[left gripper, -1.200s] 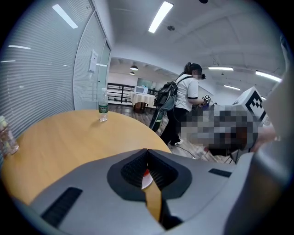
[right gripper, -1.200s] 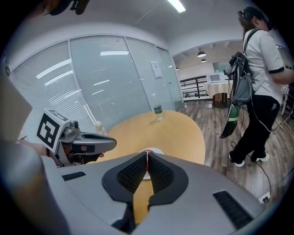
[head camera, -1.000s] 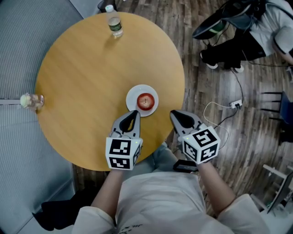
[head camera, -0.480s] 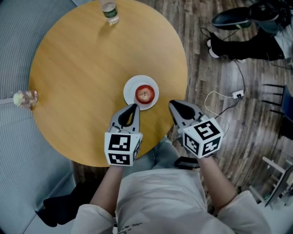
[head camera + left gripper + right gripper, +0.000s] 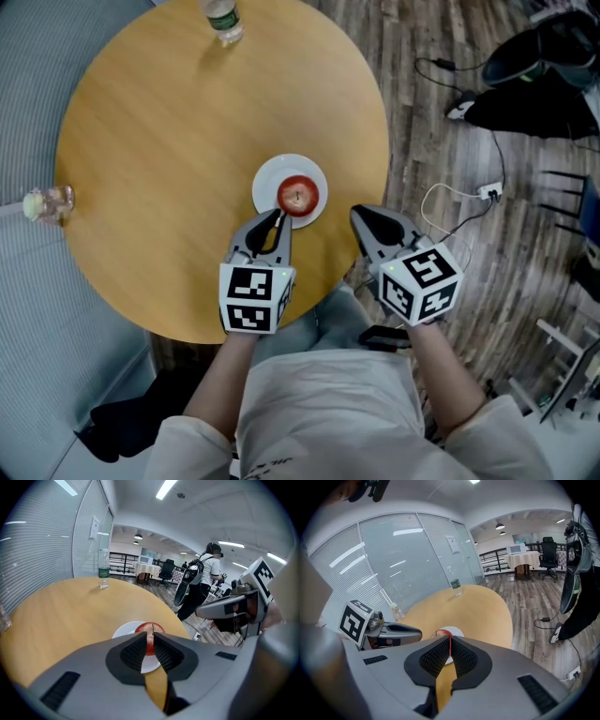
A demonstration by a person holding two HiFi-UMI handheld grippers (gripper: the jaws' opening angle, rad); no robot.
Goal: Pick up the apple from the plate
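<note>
Both grippers have sunk toward the plate (image 5: 265, 183). The left gripper (image 5: 278, 217) reaches its near rim, jaws just starting to part, nothing between them. The right gripper (image 5: 361, 214) is clenched and empty by the surface's (image 5: 169, 141) right edge. The apple (image 5: 298, 195) sits mid-plate. With so narrow a gap, the jaws would likely shove the apple off rather than straddle it.

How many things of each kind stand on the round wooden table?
Apple: 1
Plate: 1
Bottle: 1
Small clear container: 1
Total: 4
</note>
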